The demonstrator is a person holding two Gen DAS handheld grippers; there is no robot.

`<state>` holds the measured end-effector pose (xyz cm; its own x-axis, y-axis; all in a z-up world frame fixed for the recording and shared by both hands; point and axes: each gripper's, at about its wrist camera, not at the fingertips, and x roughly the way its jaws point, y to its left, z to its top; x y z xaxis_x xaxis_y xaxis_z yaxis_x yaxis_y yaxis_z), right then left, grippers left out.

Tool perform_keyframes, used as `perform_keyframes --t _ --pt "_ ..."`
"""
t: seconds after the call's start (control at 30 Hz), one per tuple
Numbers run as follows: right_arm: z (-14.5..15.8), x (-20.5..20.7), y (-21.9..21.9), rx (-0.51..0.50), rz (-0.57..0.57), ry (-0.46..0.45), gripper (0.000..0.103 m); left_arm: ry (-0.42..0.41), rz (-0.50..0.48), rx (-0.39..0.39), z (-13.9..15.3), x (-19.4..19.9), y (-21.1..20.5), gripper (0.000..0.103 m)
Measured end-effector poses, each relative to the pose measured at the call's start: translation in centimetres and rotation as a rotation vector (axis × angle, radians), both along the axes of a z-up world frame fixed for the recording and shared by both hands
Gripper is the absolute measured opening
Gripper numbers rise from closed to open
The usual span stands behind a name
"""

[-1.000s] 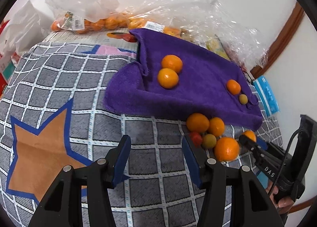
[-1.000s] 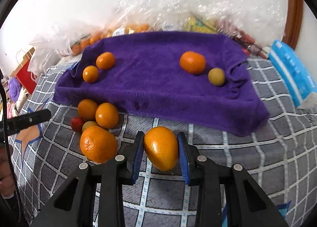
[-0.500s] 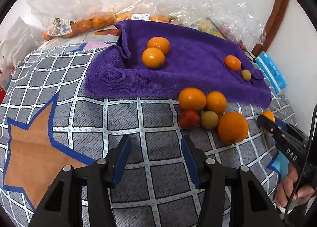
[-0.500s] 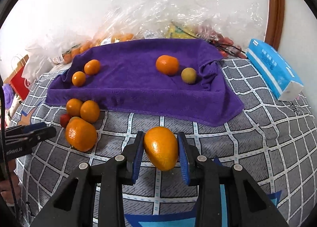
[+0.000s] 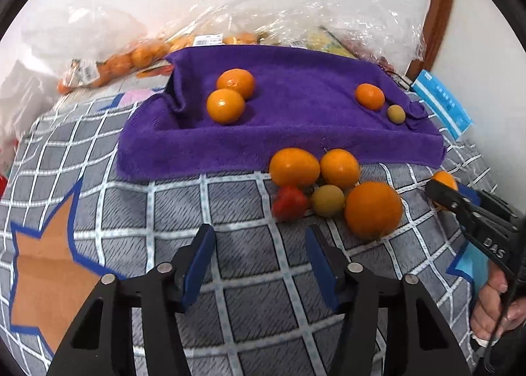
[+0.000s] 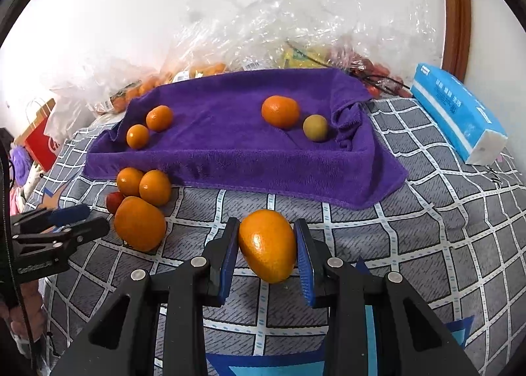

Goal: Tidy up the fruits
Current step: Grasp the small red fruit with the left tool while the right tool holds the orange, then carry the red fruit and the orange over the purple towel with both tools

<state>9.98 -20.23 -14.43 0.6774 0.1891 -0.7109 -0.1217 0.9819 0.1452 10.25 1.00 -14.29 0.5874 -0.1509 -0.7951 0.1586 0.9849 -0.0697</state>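
A purple towel [image 5: 296, 119] [image 6: 230, 146] lies on the grey checked cover. On it are two oranges [image 5: 227, 103] at the left, and an orange [image 5: 370, 96] with a small yellow-green fruit [image 5: 396, 114] at the right. In front of the towel sits a cluster: two oranges [image 5: 294, 167], a big orange [image 5: 373, 210], a red fruit [image 5: 289, 203] and a yellow-green fruit [image 5: 328, 201]. My left gripper [image 5: 259, 254] is open and empty, just short of the cluster. My right gripper [image 6: 266, 251] is shut on an orange [image 6: 268, 244], held above the cover right of the cluster.
Clear plastic bags of oranges [image 5: 131, 60] and other fruit line the wall behind the towel. A blue tissue pack [image 6: 457, 113] lies at the right. A red paper bag [image 6: 41, 142] stands at the far left. An orange star pattern [image 5: 49, 264] marks the cover.
The left gripper has moved forward and right, closer to the fruit cluster. The right gripper has pulled back a little from the towel, still holding the orange.
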Motion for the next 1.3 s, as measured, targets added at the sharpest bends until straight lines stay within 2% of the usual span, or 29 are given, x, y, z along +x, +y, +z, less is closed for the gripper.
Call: perform_keyframes --t 0.03,0.17,0.33,0.5,0.57,0.7,0.8,1.1,1.3 --pt "-0.1 0.0 -0.1 0.007 -0.002 0.005 0.033 0.001 -0.011 -0.001 0.0 0.2 -0.2 0.045" --pt "-0.4 0.3 -0.6 0.026 -0.006 0.034 0.033 -0.013 -0.046 0.035 -0.1 0.7 -1.3 0.036" --pt "-0.6 0.3 -0.1 0.012 0.015 0.036 0.033 -0.032 -0.069 0.065 -0.2 1.2 -2.0 0.035" --pt "-0.6 0.3 0.1 0.006 0.029 0.033 0.033 -0.057 -0.104 0.064 -0.2 0.9 -2.5 0.022" --pt "-0.5 0.2 0.1 0.011 0.035 0.026 0.033 -0.061 -0.117 0.038 0.0 0.8 -2.3 0.022" --pt "-0.2 -0.1 0.3 0.013 0.054 0.003 0.033 -0.098 -0.125 -0.073 0.7 0.3 -1.0 0.022" --pt "0.0 -0.4 0.6 0.014 0.071 -0.019 0.033 -0.128 -0.098 -0.134 1.2 -0.1 0.2 0.022" --pt "0.8 -1.1 0.6 0.028 0.081 -0.067 0.033 -0.177 -0.061 -0.132 1.7 -0.5 0.4 0.022" --pt "2.1 -1.0 1.4 -0.046 0.055 -0.070 0.033 -0.207 -0.042 -0.161 3.7 -0.7 1.0 0.022"
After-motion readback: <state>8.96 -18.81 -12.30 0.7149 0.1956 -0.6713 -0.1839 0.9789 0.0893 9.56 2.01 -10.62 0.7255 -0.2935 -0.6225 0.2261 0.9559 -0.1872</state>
